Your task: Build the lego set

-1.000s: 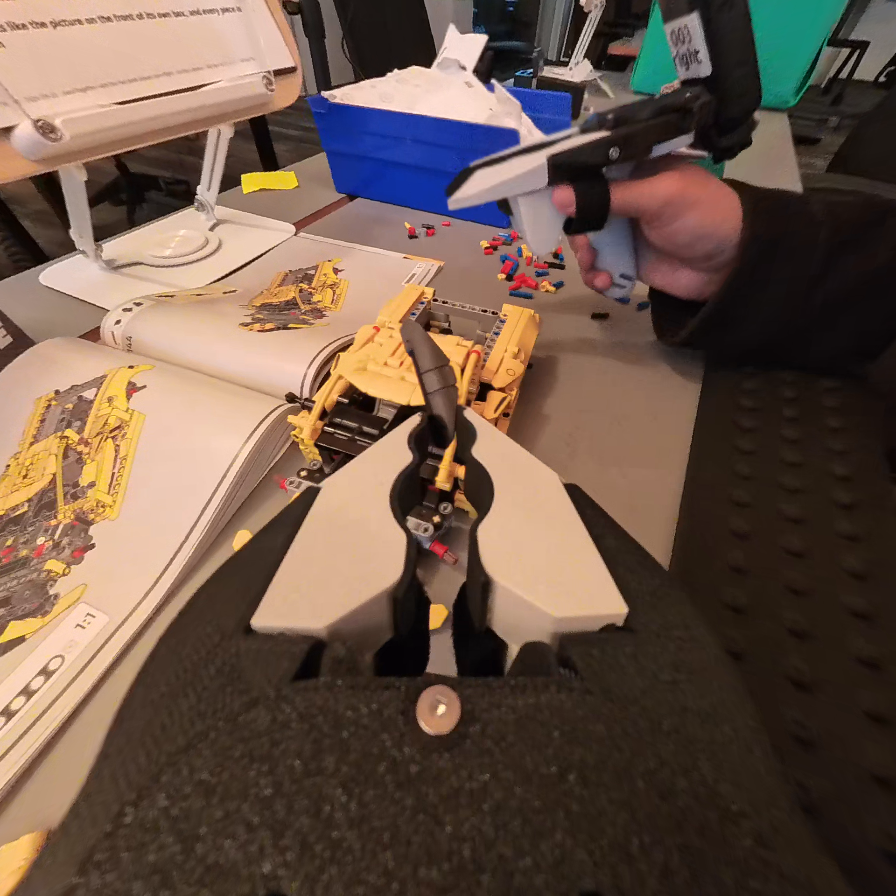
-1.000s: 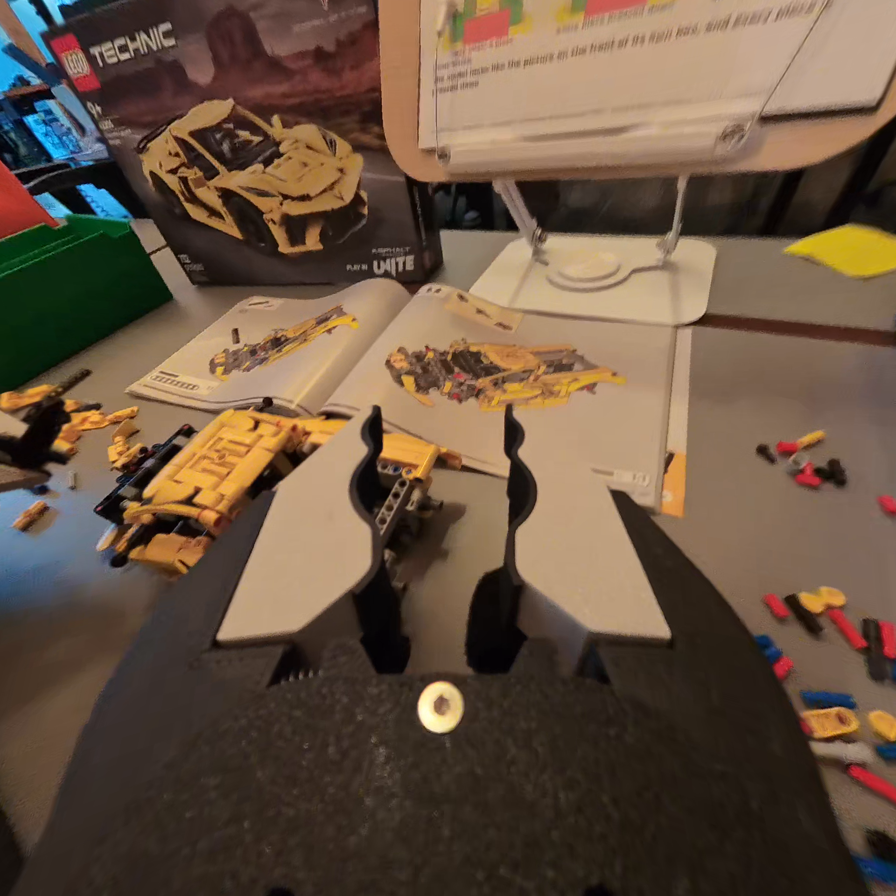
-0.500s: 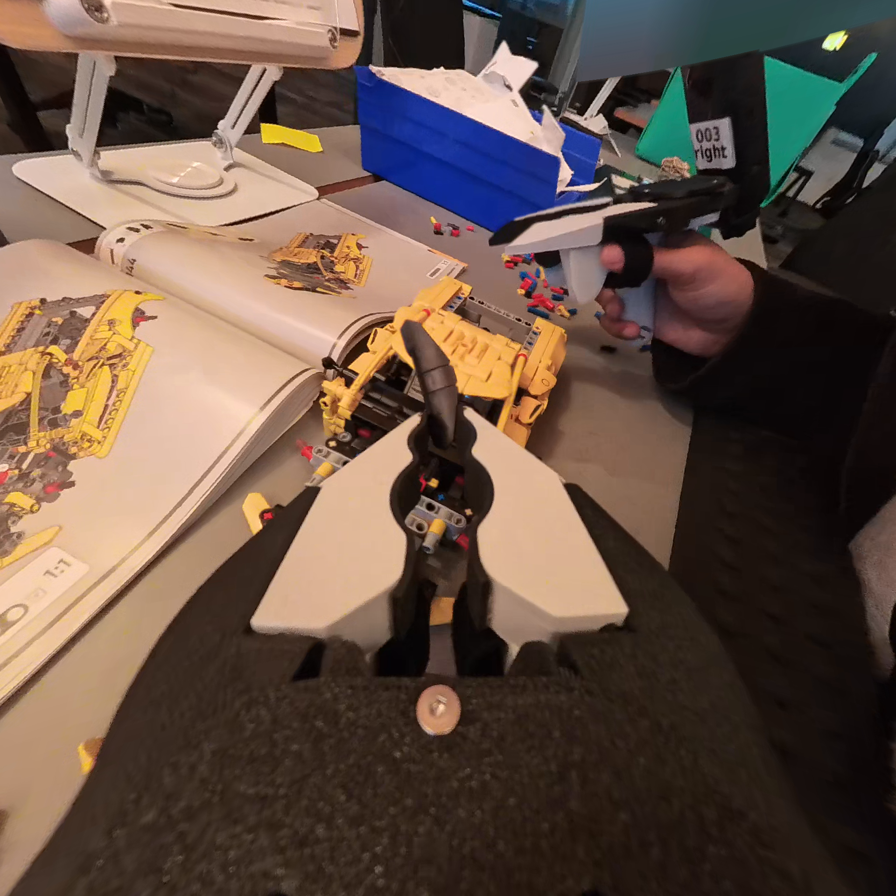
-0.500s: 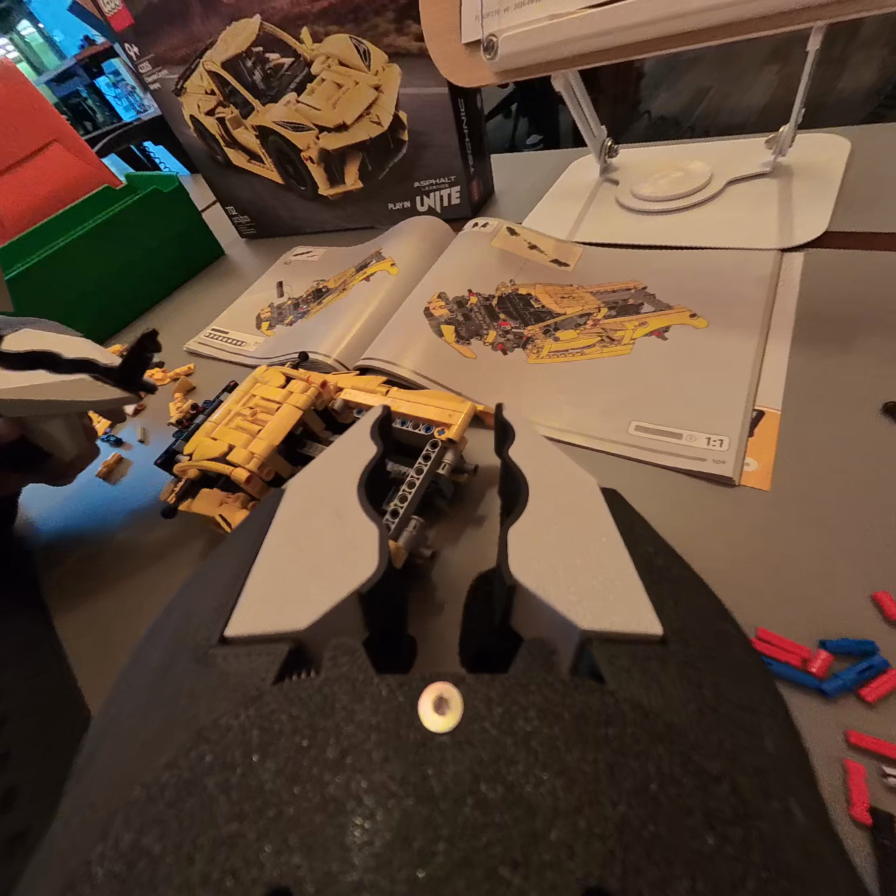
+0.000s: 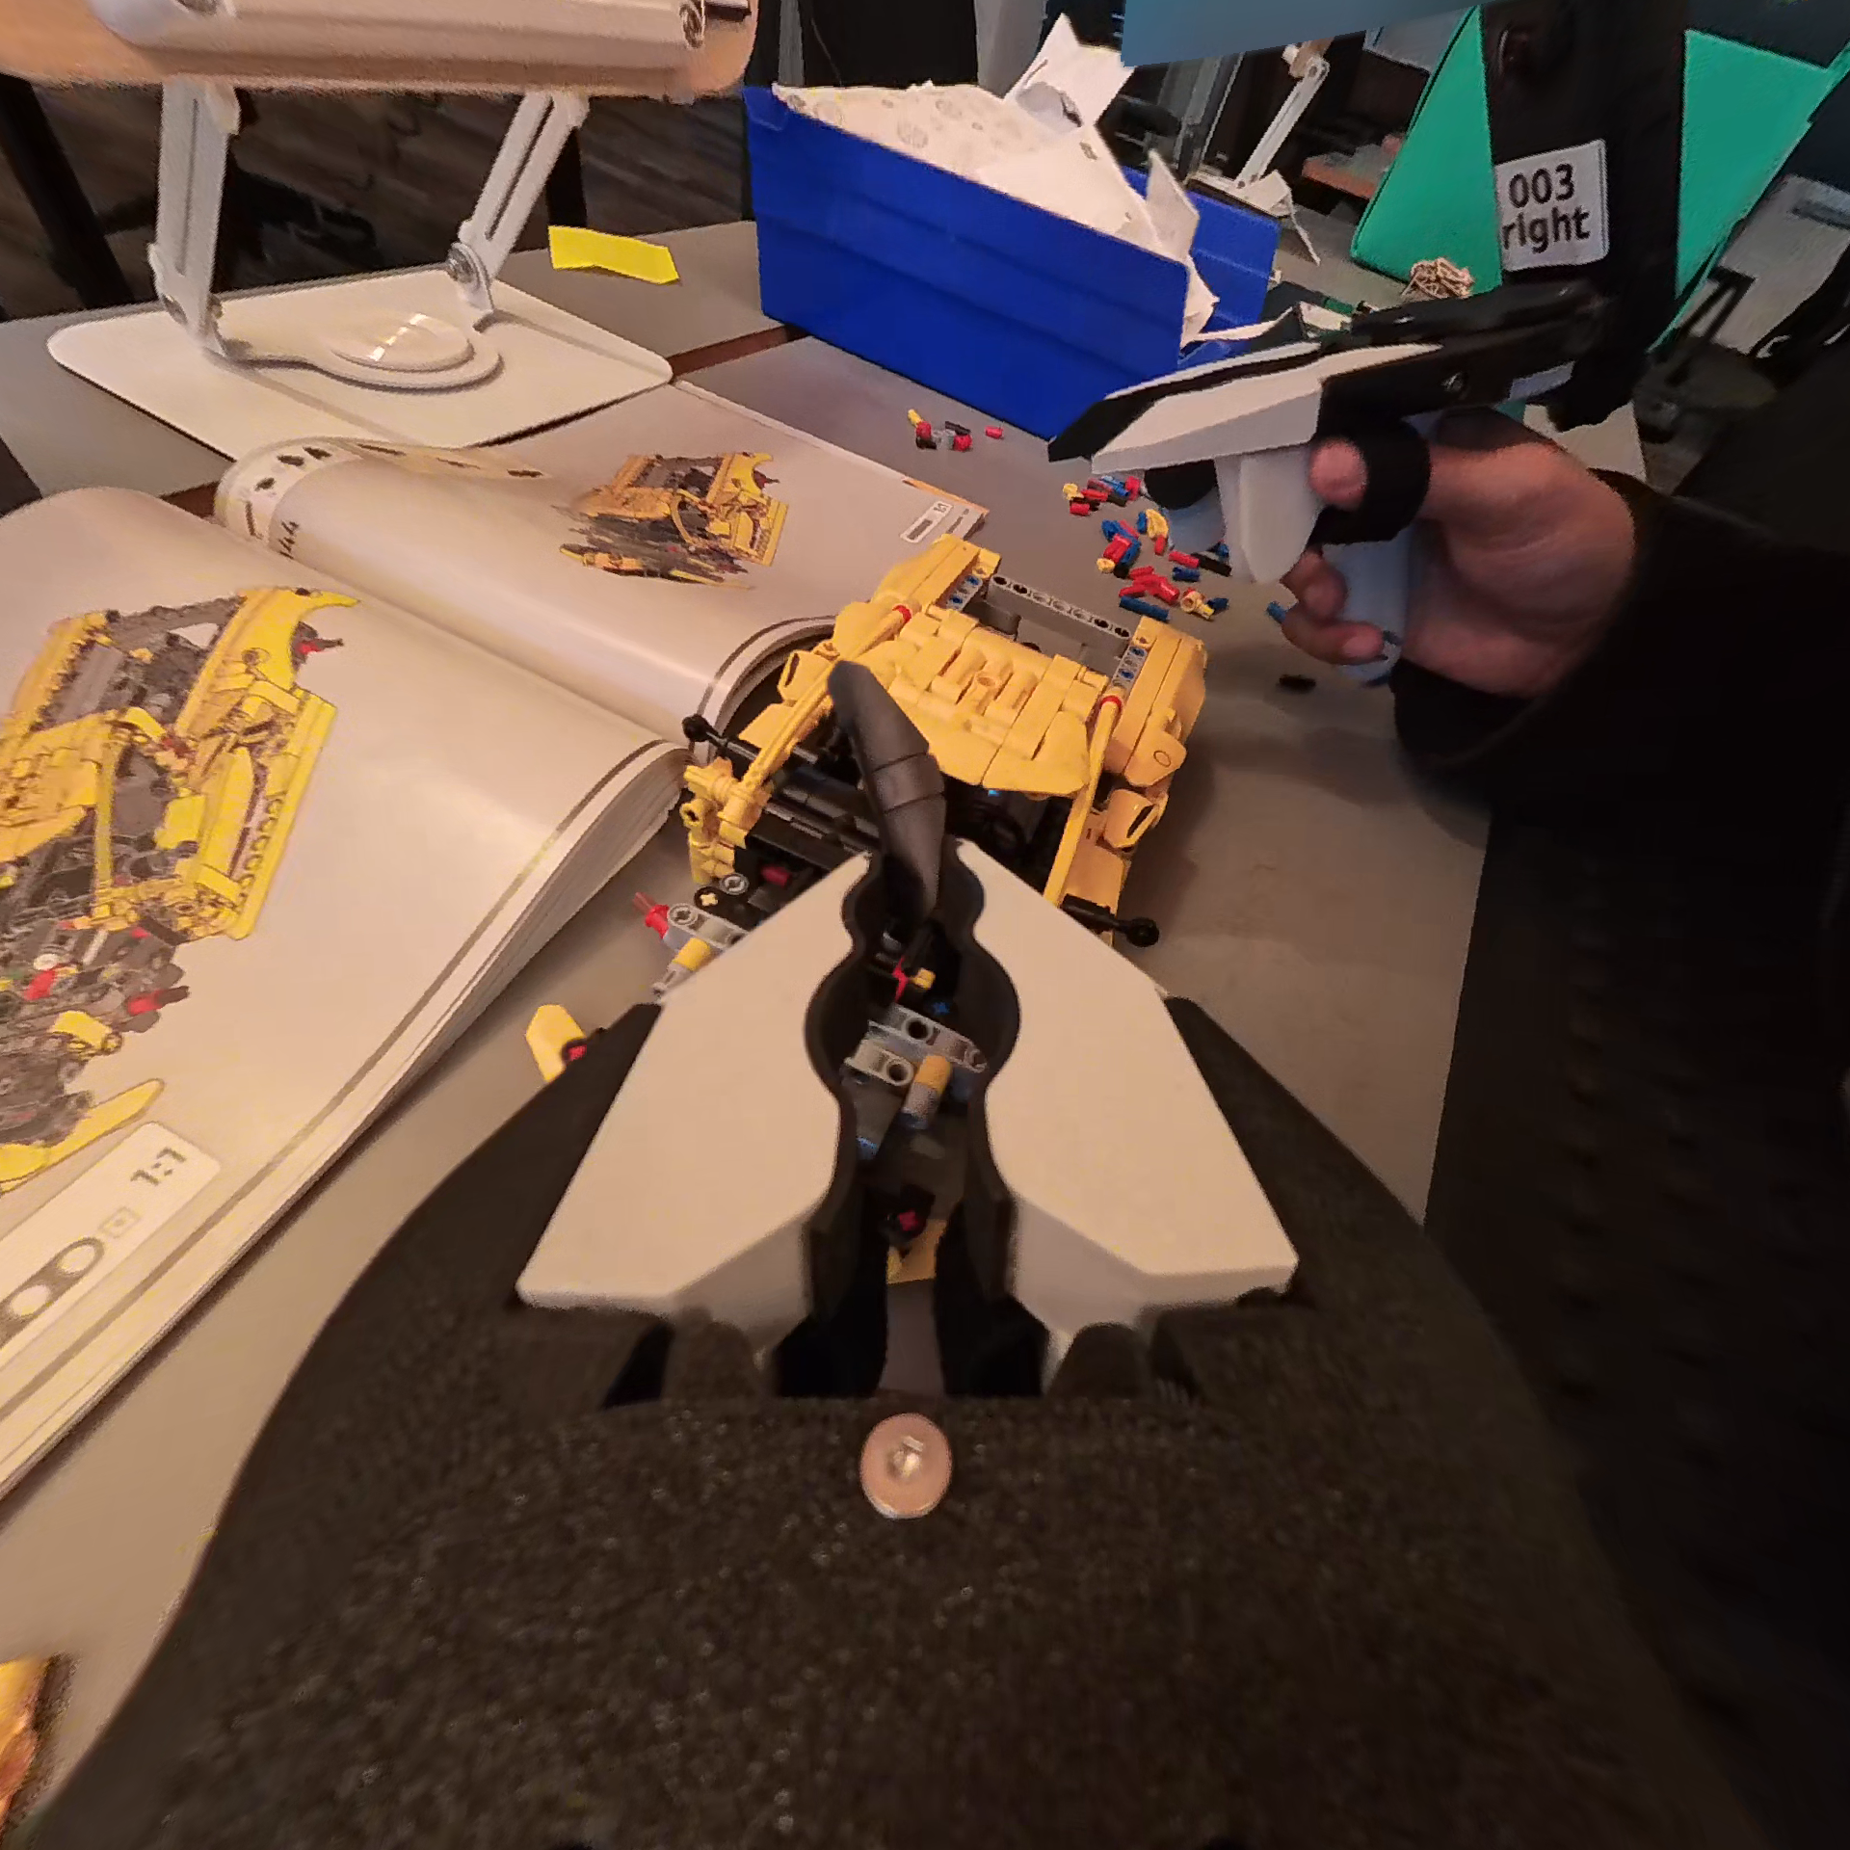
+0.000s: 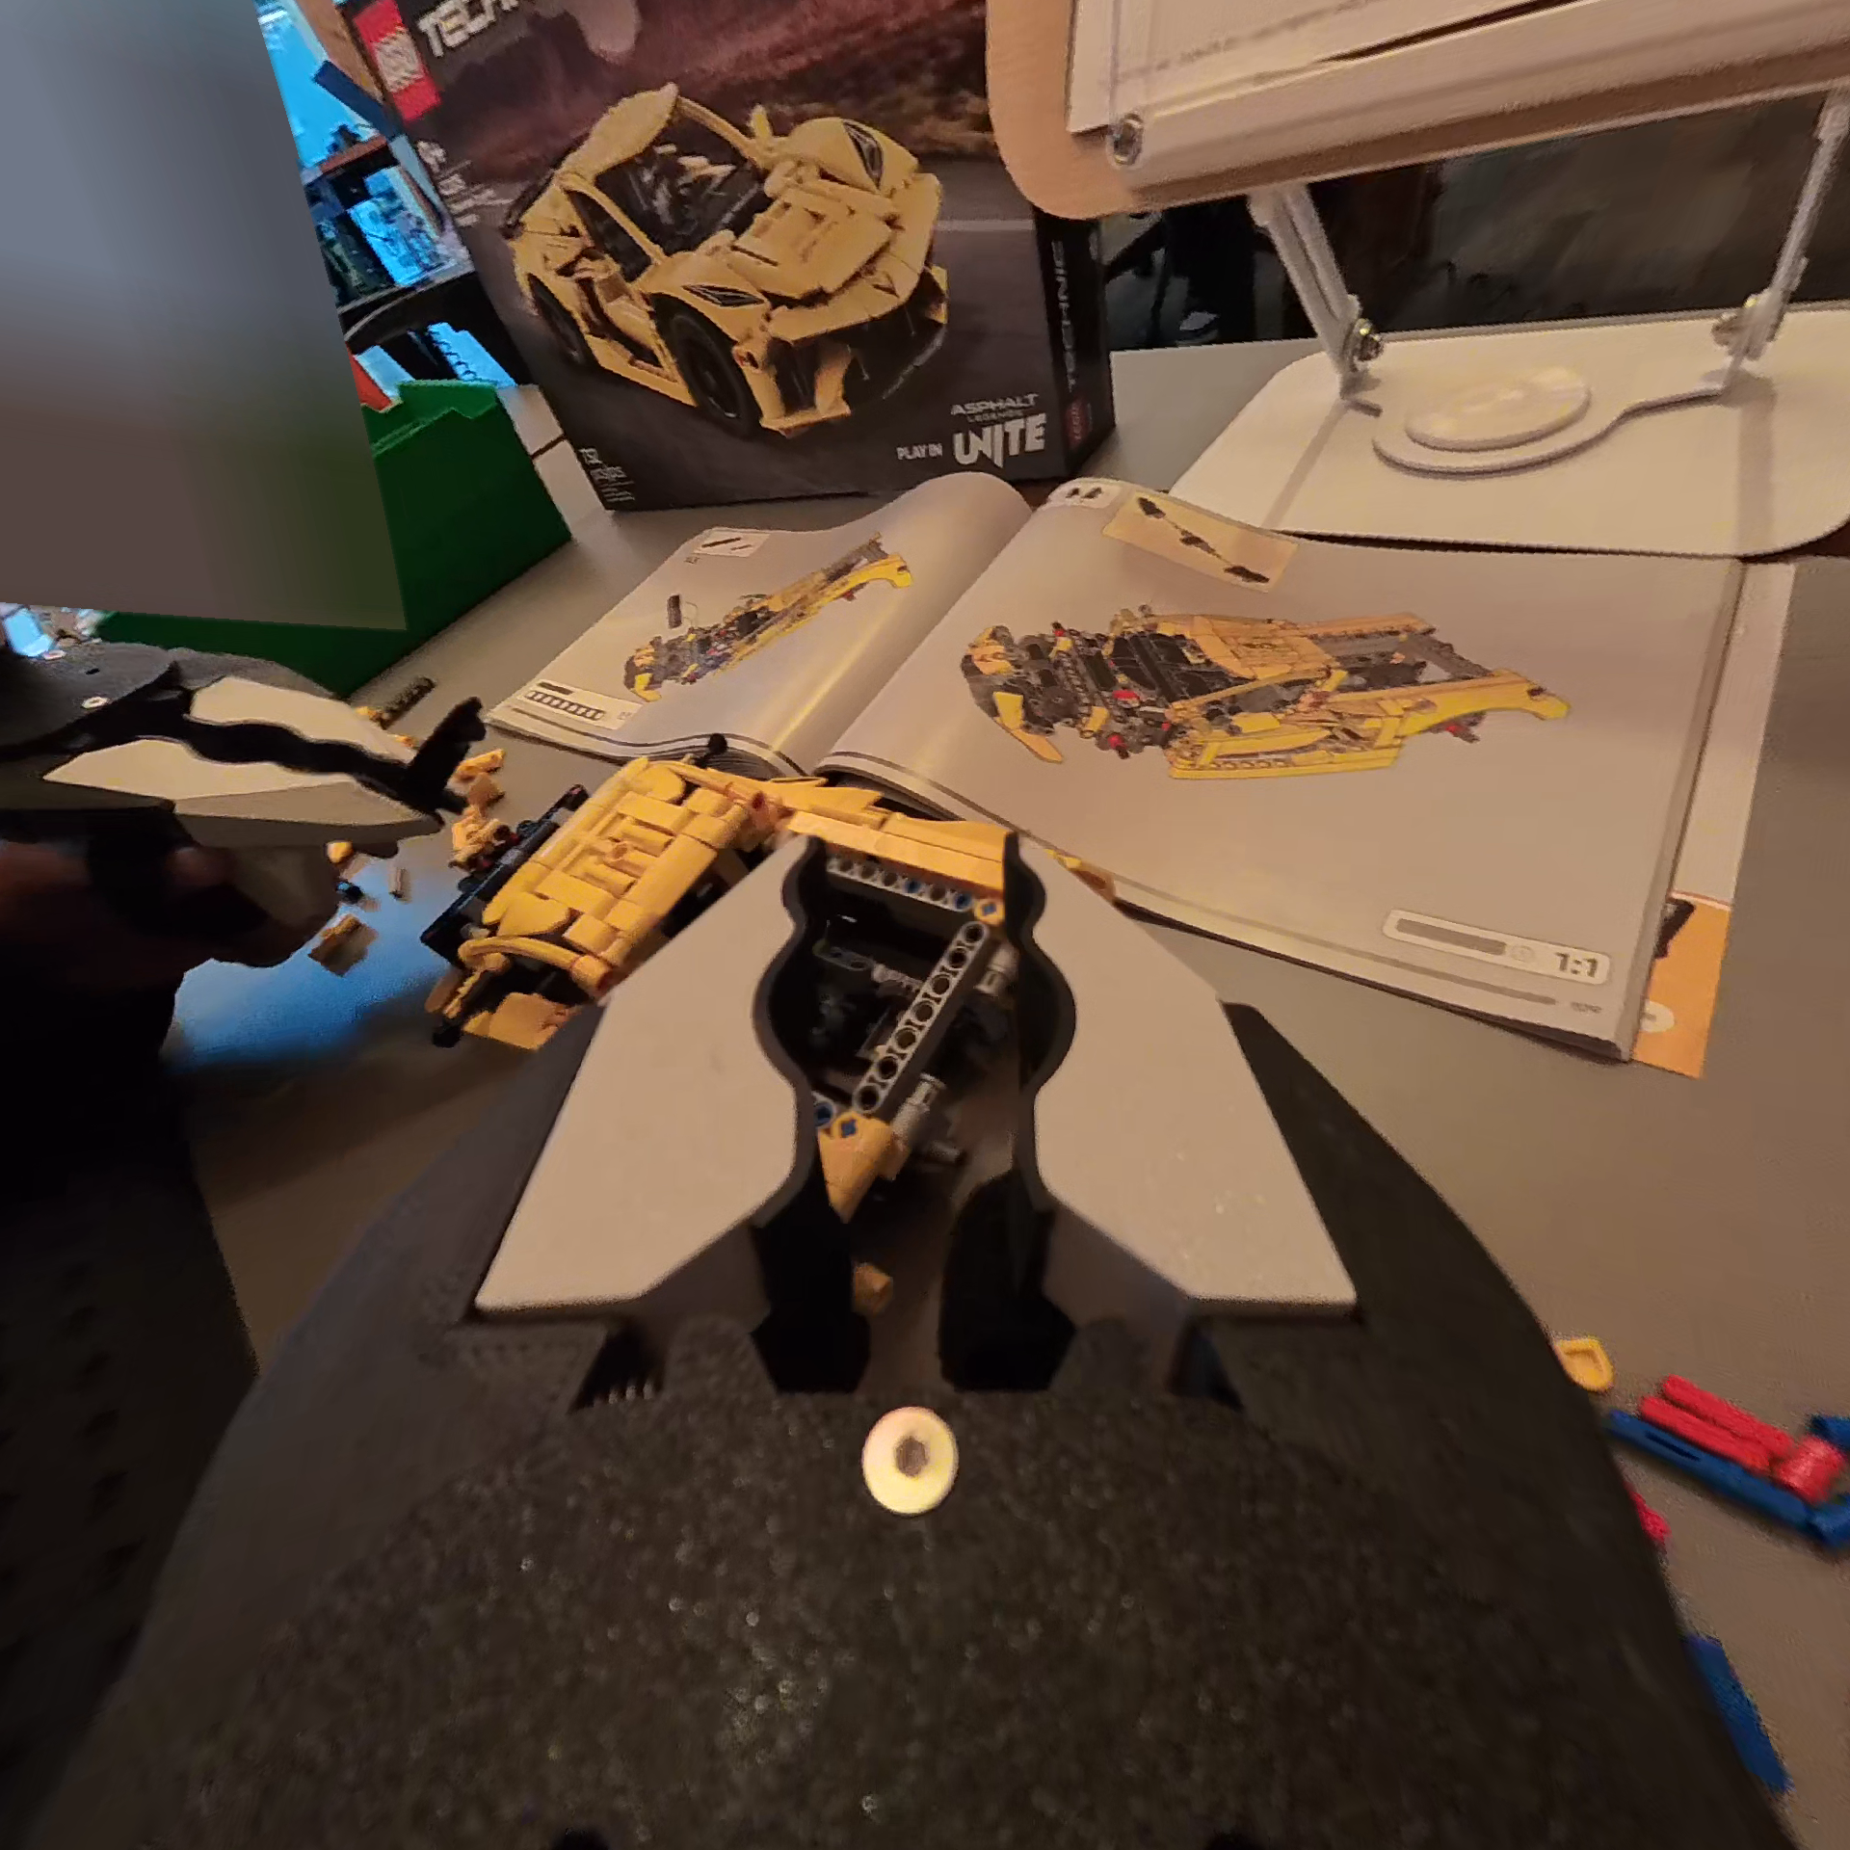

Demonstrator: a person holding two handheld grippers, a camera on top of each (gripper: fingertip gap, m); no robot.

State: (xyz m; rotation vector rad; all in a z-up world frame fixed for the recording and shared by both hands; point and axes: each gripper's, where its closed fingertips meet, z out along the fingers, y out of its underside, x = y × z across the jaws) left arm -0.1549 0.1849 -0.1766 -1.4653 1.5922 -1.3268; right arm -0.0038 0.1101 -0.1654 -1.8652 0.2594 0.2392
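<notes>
Two sets of fingers were in play, and mine on the left (image 5: 906,881) were pinched tight on a curved black plastic panel piece (image 5: 891,761), which stuck up and forward out of the tips. Straight ahead of those tips and just beyond them, the half-built yellow and black brick car (image 5: 981,721) sat on the grey tabletop (image 5: 1301,901), its long axis running away from me, its near end low under the fingers. My right fingers (image 6: 906,871) stood moderately apart with nothing between them, hovering above the car's other end (image 6: 641,871), where a grey holed beam (image 6: 926,1011) showed in the gap.

By my judgement the left side was the nearer one for the coming fit: the black panel hung just over the dark frame behind the yellow bodywork, so the move would turn on lowering it along the car's length while the right steadied the far end.

Left of my left fingers lay the open instruction booklet (image 5: 400,701) with printed pictures of the model; beyond the right fingers stood the dark printed set box picturing the finished yellow car (image 6: 761,260). Both carried writing, as did a white tag (image 5: 1547,215) above the right tool, none of which I will repeat. Loose small red, blue and yellow pins (image 5: 1151,561) lay scattered beneath the right tool.
</notes>
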